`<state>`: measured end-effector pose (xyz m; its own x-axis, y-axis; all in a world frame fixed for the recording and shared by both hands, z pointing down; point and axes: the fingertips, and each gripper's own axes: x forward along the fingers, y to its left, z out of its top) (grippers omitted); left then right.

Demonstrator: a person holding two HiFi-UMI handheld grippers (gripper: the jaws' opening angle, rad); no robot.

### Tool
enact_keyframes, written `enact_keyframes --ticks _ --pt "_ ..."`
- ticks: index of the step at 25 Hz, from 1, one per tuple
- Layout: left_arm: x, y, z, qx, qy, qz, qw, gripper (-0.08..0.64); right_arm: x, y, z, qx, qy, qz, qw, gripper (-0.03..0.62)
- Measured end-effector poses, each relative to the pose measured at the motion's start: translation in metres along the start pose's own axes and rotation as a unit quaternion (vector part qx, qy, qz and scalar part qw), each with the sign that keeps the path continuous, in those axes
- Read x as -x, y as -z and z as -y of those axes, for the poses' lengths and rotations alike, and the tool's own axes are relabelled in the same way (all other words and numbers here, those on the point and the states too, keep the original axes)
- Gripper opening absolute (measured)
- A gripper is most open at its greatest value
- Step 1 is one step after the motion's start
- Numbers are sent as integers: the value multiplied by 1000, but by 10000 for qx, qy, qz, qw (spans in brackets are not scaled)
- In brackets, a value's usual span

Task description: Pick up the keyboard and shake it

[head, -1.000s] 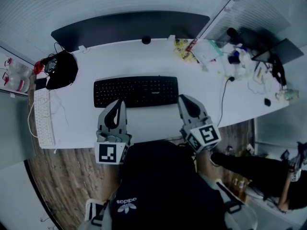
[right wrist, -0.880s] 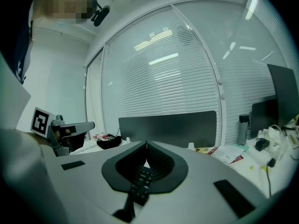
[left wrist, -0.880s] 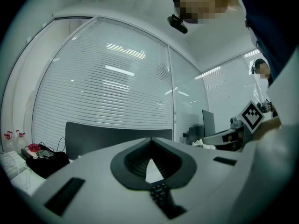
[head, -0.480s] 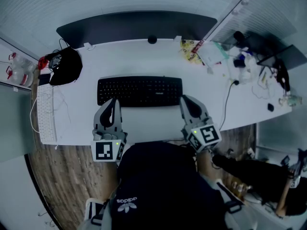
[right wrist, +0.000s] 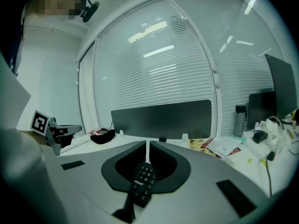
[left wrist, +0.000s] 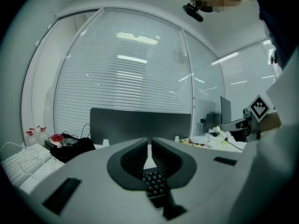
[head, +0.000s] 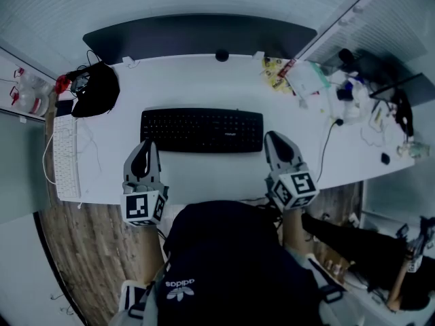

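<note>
1. White tabletop (head: pixel 204 87) with a dark partition panel (head: pixel 197 36) along its far edge. Slatted blinds (left wrist: pixel 135 78) stand behind the panel.
2. Black keyboard (head: pixel 202 130) lies flat at mid-tabletop, long side parallel to the near edge.
3. Left hand-held gripper (head: pixel 144 145): jaws closed together with nothing between them. Its tip is just beside the keyboard's front-left corner; contact cannot be told. In the left gripper view the keys show through the hollow under the closed jaws.
4. Right hand-held gripper (head: pixel 274 136): jaws also closed and empty, with the tip just beside the keyboard's right end.
5. A white keyboard (head: pixel 66 156) lies along the tabletop's left edge, with a black bag (head: pixel 95 90) at the far-left corner.
6. Papers (head: pixel 309 80) and assorted clutter are at the far right.
</note>
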<state>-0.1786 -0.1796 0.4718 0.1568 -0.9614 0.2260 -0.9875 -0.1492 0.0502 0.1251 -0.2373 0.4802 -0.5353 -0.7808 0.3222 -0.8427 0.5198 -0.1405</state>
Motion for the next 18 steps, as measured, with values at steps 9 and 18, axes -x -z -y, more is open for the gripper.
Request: enact_keyframes --ticks 9,18 --pt "-21 40 -28 181 -35 -744 9971 139 -27 20 11 -139 -78 -382 9991 98" --pt "-48 95 -62 649 -41 -1520 9862 201 -50 42 33 -176 59 -791 9967 124"
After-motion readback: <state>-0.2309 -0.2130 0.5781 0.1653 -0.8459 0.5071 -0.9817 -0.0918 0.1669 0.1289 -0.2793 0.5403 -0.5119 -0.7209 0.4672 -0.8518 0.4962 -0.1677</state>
